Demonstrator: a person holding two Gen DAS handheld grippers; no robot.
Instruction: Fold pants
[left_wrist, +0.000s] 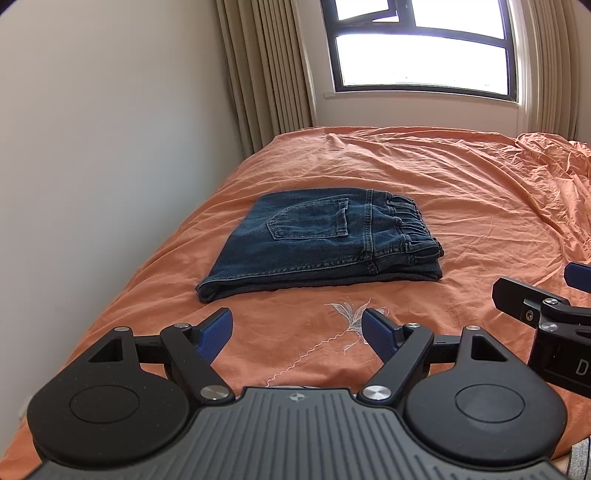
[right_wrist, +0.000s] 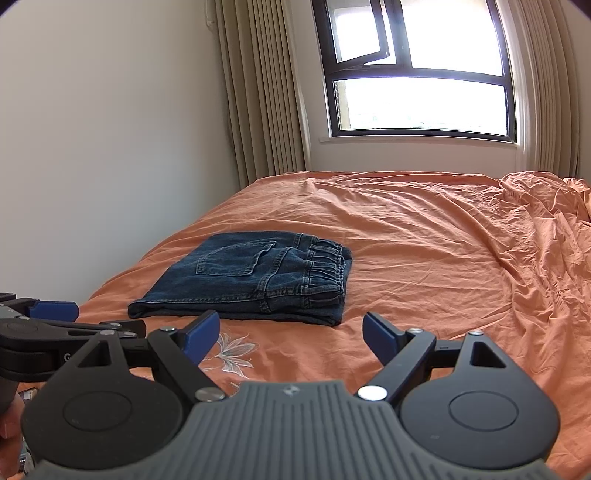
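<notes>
Jeans (left_wrist: 317, 240) lie folded into a compact blue denim rectangle on the orange bed sheet (left_wrist: 461, 206), left of the bed's middle and closer to the white wall (left_wrist: 110, 147) than to the rumpled right side. The bundle rests flat, back pocket (left_wrist: 310, 218) facing up. Its long axis runs left to right across the bed, slightly slanted: the gathered elastic waistband (left_wrist: 413, 229) points to the right and a little far, while the rounded fold sits at the near left corner. Layers of cloth show stacked along the near edge.

From the left wrist view, the left gripper (left_wrist: 297, 334) hovers above the sheet just near of the jeans, its blue-padded fingers (left_wrist: 216, 334) spread wide with nothing between them. They are apart from the denim. An embroidered flower (left_wrist: 351, 314) on the sheet shows through the gap.

From the right wrist view, the right gripper (right_wrist: 291, 332) sits likewise near of the jeans (right_wrist: 251, 277), fingers (right_wrist: 378, 336) spread wide and empty, the left fingertip close to the bundle's near edge, though contact cannot be judged. The left gripper's side pokes in at that view's left edge.

Far beyond the bed, beige curtains (right_wrist: 258, 92) frame a dark-framed window (right_wrist: 417, 70), one pane tilted open.
</notes>
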